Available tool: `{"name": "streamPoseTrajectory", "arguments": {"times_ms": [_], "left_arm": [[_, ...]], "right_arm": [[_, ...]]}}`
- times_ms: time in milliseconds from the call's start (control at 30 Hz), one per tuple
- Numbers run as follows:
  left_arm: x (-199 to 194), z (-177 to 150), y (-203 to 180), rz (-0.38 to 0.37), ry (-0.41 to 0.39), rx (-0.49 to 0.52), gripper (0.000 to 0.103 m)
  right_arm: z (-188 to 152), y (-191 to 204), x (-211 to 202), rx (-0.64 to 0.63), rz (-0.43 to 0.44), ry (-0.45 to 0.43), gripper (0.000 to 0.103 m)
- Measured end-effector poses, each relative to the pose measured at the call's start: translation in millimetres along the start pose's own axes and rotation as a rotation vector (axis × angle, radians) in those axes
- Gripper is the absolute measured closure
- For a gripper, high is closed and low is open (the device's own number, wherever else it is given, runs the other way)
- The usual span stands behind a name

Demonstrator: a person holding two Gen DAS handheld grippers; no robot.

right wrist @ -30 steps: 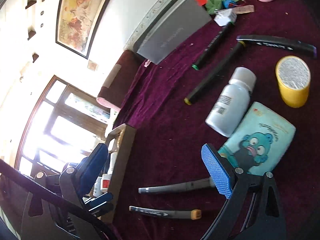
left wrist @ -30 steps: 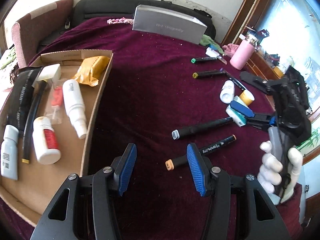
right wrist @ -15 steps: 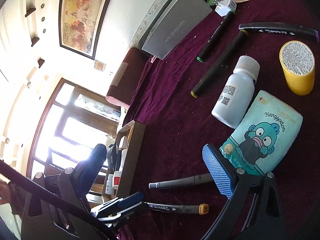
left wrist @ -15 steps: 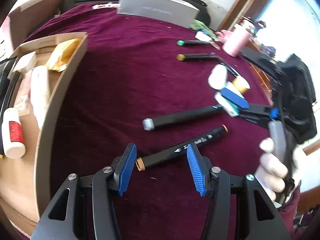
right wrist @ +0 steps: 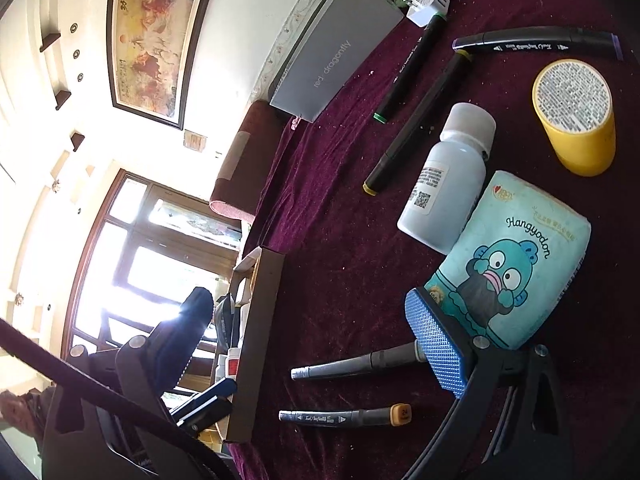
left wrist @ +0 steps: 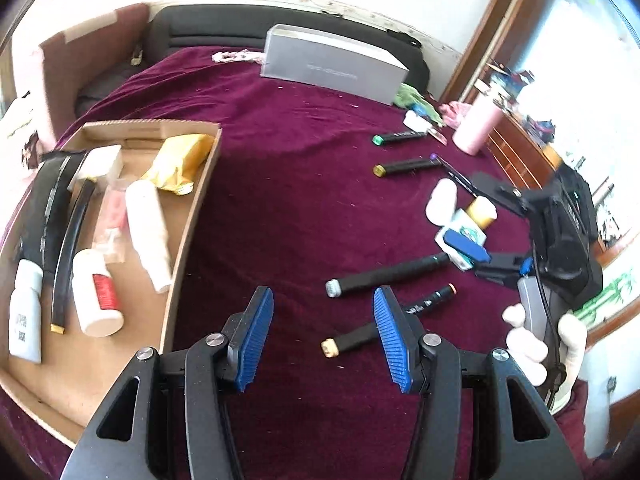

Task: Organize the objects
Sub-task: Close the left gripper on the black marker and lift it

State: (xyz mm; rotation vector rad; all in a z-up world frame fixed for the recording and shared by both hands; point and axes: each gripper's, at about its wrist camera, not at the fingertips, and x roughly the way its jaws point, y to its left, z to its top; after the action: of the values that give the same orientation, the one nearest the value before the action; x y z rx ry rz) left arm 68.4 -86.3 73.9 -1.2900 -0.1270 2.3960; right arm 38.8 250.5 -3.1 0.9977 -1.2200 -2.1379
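We find both tongs released, the left gripper (left wrist: 323, 336) and the right gripper (right wrist: 316, 344) alike; we judge the orange-capped marker (left wrist: 362, 334) next for grasping, then the cardboard tray (left wrist: 192, 216).

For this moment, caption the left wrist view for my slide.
Open left hand-held gripper hovers over maroon cloth, orange-capped marker behind its right finger, cardboard tray of bottles at left.

Left claw (left wrist: 322, 340) angled downward, blue pads (left wrist: 256, 338) parted with nothing between them; right claw (right wrist: 316, 332) spread wide and empty, gripped by a white-gloved hand (left wrist: 536, 348).
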Motion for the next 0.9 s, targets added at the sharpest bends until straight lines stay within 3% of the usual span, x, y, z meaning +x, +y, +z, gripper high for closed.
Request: {"name": "streamPoseTrajectory", "arguments": {"times_ms": [200,367,533,700,900], "left_arm": [[-2.4,5.9,3.5,-0.005,-0.009,0.011,0.056],[-0.3,26.1,-21.6,0.016,-0.002,0.181,0.056],[25.2,34.0,-42.7,0.082,0.008,0.340,0.056],[62.5,38.3,-55.5,0.061,0.051,0.427,0.057],[99.0,33.7,-67.7,0.094,0.093,0.579,0.057]], "right_arm": [[0.4,-2.0,-3.6,0.007,0.002,-0.012,0.005],[1.0,10.2,-12.4,-0.031,0.018,-0.043,0.005],[-1.2,25.8,-23.5,-0.118,-0.084,-0.114,0.004],[2.7,21.6,-17.6,-0.094,-0.073,-0.091,0.004],[3.0,25.5,-16.5,-0.117,-0.073,-0.084,0.003]]}}
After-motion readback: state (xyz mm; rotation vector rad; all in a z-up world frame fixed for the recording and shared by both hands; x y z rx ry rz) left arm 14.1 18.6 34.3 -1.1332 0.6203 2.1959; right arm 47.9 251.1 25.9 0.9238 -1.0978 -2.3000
